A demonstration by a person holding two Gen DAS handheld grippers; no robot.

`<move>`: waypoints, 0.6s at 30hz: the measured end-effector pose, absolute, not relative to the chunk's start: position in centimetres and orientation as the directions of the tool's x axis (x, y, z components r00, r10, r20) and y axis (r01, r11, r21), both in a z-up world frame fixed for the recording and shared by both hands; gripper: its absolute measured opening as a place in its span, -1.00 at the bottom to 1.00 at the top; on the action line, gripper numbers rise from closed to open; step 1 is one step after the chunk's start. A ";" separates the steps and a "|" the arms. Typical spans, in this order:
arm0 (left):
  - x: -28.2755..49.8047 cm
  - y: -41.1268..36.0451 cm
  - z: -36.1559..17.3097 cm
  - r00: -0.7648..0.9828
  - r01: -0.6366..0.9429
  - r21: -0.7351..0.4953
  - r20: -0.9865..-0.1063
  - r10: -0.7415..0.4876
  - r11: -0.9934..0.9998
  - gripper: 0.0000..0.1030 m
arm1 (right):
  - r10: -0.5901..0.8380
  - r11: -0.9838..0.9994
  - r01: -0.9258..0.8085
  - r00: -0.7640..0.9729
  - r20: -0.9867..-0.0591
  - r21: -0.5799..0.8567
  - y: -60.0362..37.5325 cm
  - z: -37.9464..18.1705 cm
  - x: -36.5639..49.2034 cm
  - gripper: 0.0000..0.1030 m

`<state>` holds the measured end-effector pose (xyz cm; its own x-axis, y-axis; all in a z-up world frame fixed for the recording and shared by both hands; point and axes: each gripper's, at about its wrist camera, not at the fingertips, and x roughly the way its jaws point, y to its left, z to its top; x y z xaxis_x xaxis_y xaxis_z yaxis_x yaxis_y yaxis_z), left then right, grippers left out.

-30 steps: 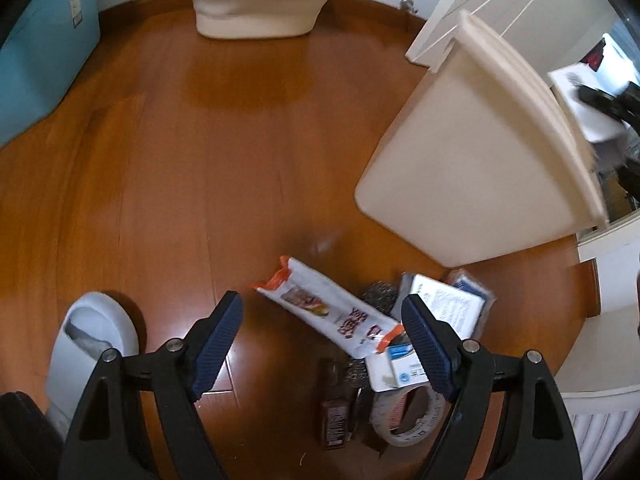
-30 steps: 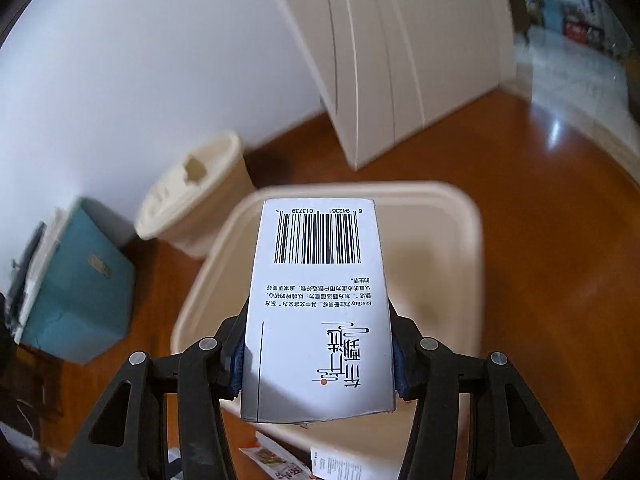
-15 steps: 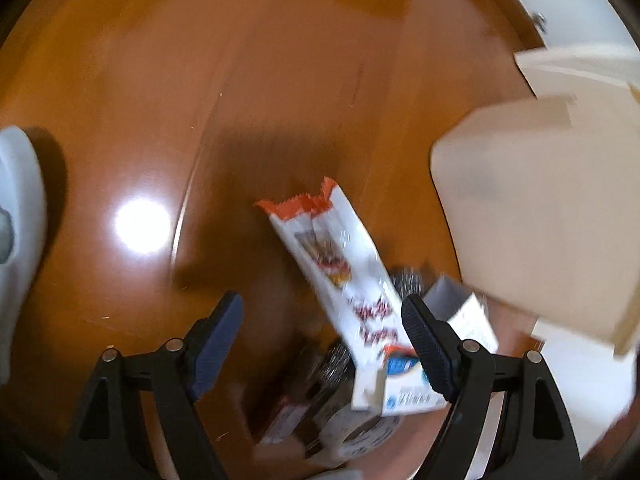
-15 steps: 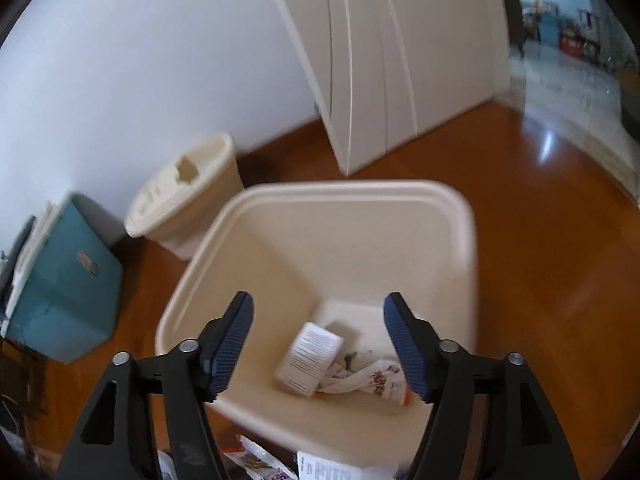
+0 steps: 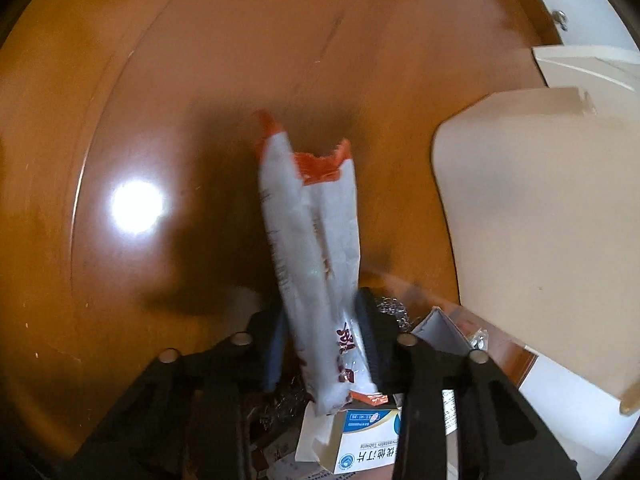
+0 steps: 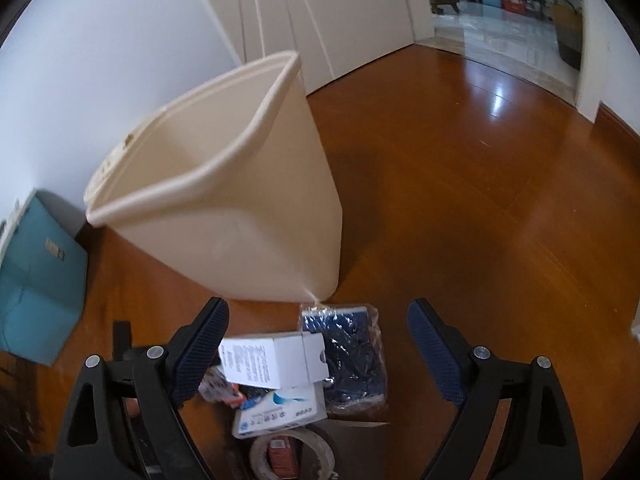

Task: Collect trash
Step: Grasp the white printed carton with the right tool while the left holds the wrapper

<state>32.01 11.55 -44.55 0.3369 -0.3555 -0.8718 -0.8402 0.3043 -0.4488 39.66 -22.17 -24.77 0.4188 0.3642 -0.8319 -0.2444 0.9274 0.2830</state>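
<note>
Since a second ago: down onto the litter pile, and the left gripper closing on the white-and-orange snack wrapper, pads pinching its lower half, torn end up. Light, crinkly, slippery film; best taken mid-length, likely to slide. Beneath it a medicine box; the cream bin close on the right.

Right wrist view: right gripper empty, jaws opening wide above a white carton and blue plastic pack; tape roll below, bin wall just beyond.
</note>
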 end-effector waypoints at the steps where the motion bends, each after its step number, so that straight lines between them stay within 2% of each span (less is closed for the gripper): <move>1: 32.0 11.6 -44.2 0.343 -0.833 -0.455 -0.871 -0.351 0.315 -0.56 | 0.358 0.927 -0.267 0.418 -0.835 0.264 -22.0 -25.0 39.4 0.80; 3: 31.7 12.3 -43.7 0.362 -0.816 -0.473 -0.866 -0.345 0.333 -0.59 | 0.366 0.916 -0.318 0.408 -0.836 0.246 -21.4 -25.9 39.4 0.80; 8: 29.5 13.3 -39.3 0.418 -0.764 -0.509 -0.859 -0.296 0.396 -0.60 | 0.412 0.800 -0.587 0.383 -0.826 0.127 -17.9 -28.0 36.9 0.80; 10: 27.9 13.6 -37.3 0.441 -0.743 -0.520 -0.854 -0.277 0.421 -0.60 | 0.359 0.699 -0.714 0.401 -0.843 -0.042 -15.7 -29.0 35.1 0.80; 13: 25.8 13.4 -36.1 0.447 -0.734 -0.524 -0.852 -0.273 0.432 -0.60 | 0.290 0.413 -0.852 0.458 -0.840 -0.322 -11.7 -31.0 31.8 0.79; 15: 24.5 13.4 -35.9 0.443 -0.738 -0.523 -0.852 -0.280 0.427 -0.60 | 0.272 0.217 -0.883 0.464 -0.843 -0.416 -9.7 -32.4 30.4 0.79; 18: 23.5 12.6 -36.4 0.437 -0.742 -0.521 -0.853 -0.285 0.421 -0.60 | 0.257 0.092 -0.895 0.445 -0.858 -0.436 -7.9 -33.4 30.3 0.79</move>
